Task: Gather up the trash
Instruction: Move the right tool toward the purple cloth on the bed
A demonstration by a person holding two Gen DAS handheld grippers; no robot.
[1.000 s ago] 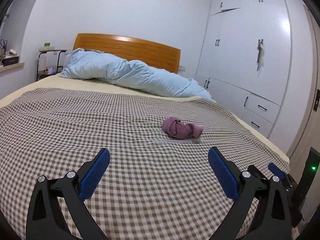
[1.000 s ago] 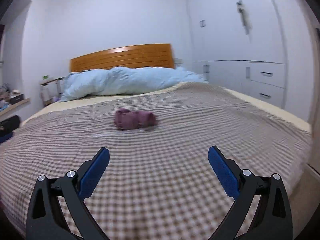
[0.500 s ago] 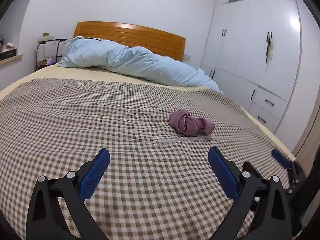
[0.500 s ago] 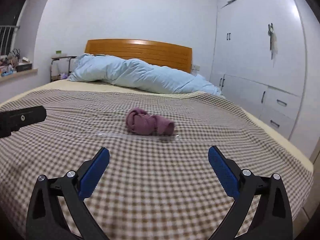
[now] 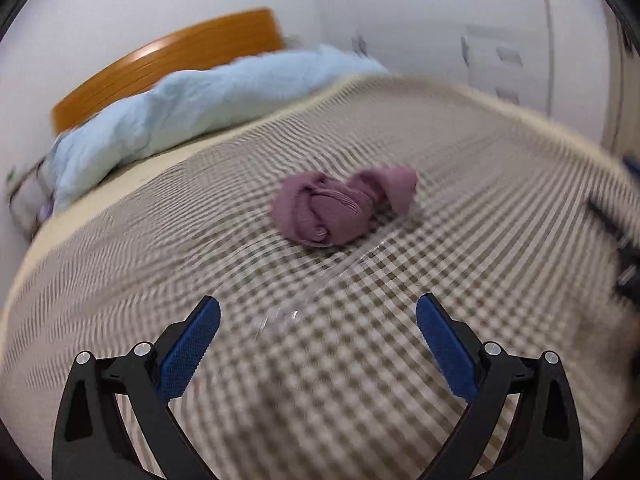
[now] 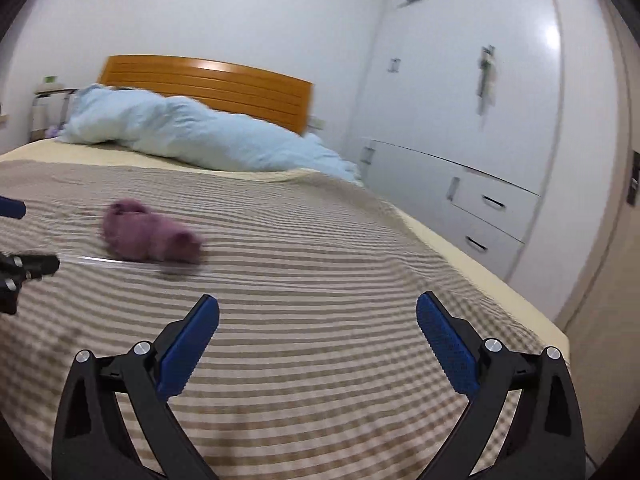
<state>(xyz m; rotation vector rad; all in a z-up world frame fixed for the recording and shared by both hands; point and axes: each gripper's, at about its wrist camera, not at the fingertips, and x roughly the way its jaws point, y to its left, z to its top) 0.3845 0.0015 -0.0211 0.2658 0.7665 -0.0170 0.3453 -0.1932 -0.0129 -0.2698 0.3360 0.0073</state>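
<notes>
A crumpled purple cloth bundle (image 5: 340,212) (image 6: 148,236) lies on the checked bed cover (image 5: 460,288). Beside it a clear plastic strip (image 5: 320,284) (image 6: 108,262) lies flat on the cover and runs toward my left gripper (image 5: 318,332). That gripper is open and empty, hovering just short of the strip's near end. My right gripper (image 6: 318,332) is open too, over bare cover to the right of the bundle. The left gripper's fingers (image 6: 12,208) show at the left edge of the right wrist view. Both views are motion-blurred.
A light blue duvet (image 5: 180,120) (image 6: 200,136) is heaped against the wooden headboard (image 6: 224,84). White wardrobes with drawers (image 6: 492,208) stand along the bed's right side. The bed's right edge (image 6: 480,268) drops to a narrow aisle.
The left gripper has come closer to the bundle and strip and tilted. The right gripper's view has swung right, so the bundle now sits at its left. Both stay open.
</notes>
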